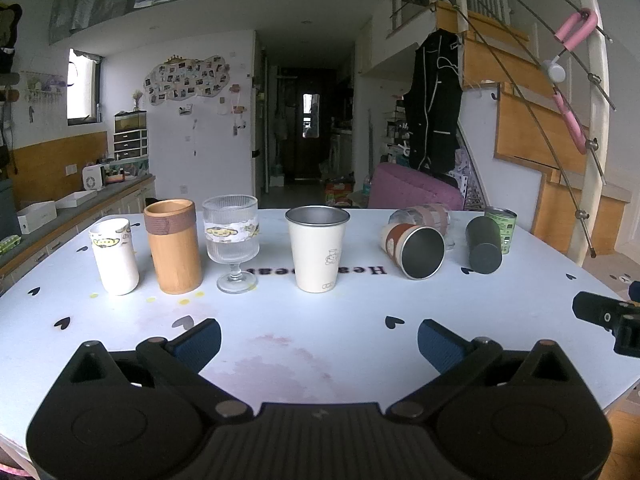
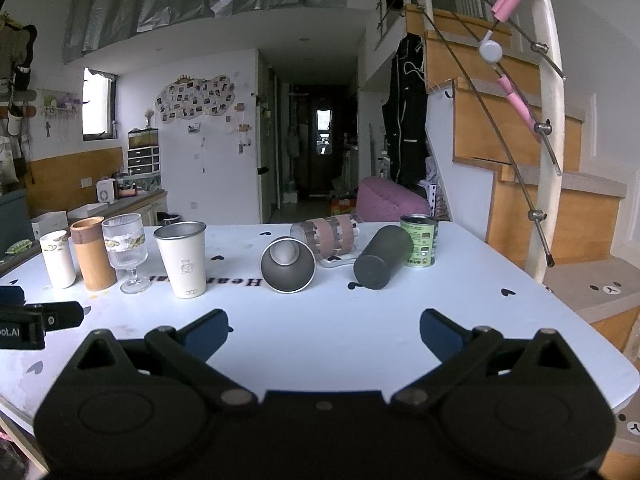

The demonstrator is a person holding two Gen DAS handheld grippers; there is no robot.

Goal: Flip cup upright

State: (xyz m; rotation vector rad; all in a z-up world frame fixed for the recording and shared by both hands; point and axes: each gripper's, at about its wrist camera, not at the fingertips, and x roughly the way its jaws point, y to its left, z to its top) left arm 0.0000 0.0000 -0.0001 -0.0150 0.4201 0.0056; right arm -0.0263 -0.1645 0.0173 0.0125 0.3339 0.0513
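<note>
A metal cup with a brown-and-white outside lies on its side on the white table, its mouth toward me. Behind it a ribbed glass with brown tape lies on its side. A dark cylinder cup lies tipped against a green can. My left gripper is open and empty, well short of the cups. My right gripper is open and empty, in front of the fallen cups.
Upright at the left stand a white cup, a bamboo cup, a stemmed glass and a white metal tumbler. A counter runs along the left wall; a staircase stands at the right.
</note>
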